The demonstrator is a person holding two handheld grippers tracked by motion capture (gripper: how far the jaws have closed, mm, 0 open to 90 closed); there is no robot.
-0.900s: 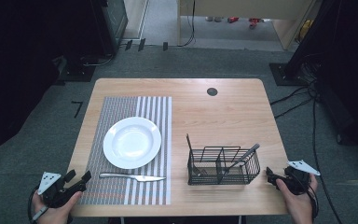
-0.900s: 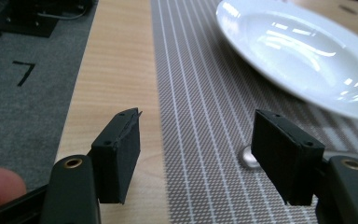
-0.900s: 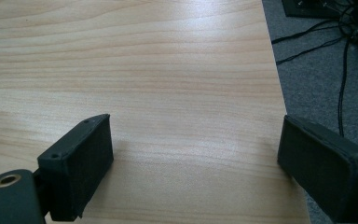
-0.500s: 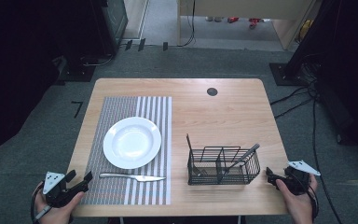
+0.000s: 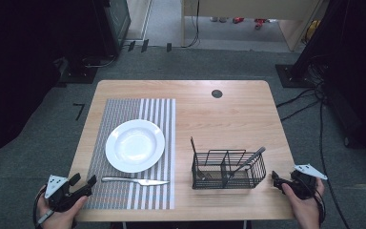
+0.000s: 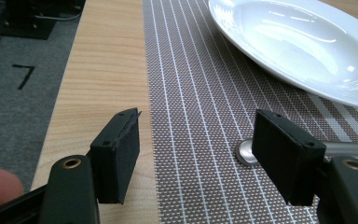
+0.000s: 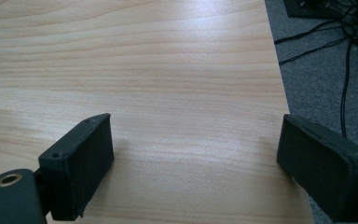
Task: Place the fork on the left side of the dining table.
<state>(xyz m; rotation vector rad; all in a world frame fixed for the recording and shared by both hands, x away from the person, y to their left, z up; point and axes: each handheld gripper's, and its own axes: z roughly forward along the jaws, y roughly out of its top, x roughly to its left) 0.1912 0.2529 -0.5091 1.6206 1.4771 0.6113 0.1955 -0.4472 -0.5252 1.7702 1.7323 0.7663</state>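
Table (image 5: 238, 119) of pale wood is filling the middle of the high view, with a striped placemat (image 5: 124, 191) lying on its left half. A white plate (image 5: 135, 145) is sitting on the placemat, and a table knife (image 5: 134, 181) is lying flat just in front of the plate, its handle pointing left. To the right, a black wire cutlery basket (image 5: 228, 169) is standing on the bare wood, holding a few utensils that lean out of its compartments. The left gripper (image 5: 82, 182) is hovering at the near left corner, over the placemat's edge, near the knife's handle end but apart from it, jaws spread with nothing between them. The right gripper (image 5: 274, 180) is hanging at the near right edge, just beside the basket, held in the person's hand.

In the left gripper view, the left gripper (image 6: 196, 154) is pointing along the placemat (image 6: 200, 93) with its jaws standing released and empty. The round butt of the knife handle (image 6: 245, 153) is peeking out just beside the right-hand jaw, not touched by either pad. The plate (image 6: 307, 46) is lying farther off at upper right.

In the right gripper view, the right gripper (image 7: 196, 161) is hovering over the bare table (image 7: 144, 56) near its edge, jaws wide apart and gripping nothing, with grey floor and cables (image 7: 345, 84) showing beyond.
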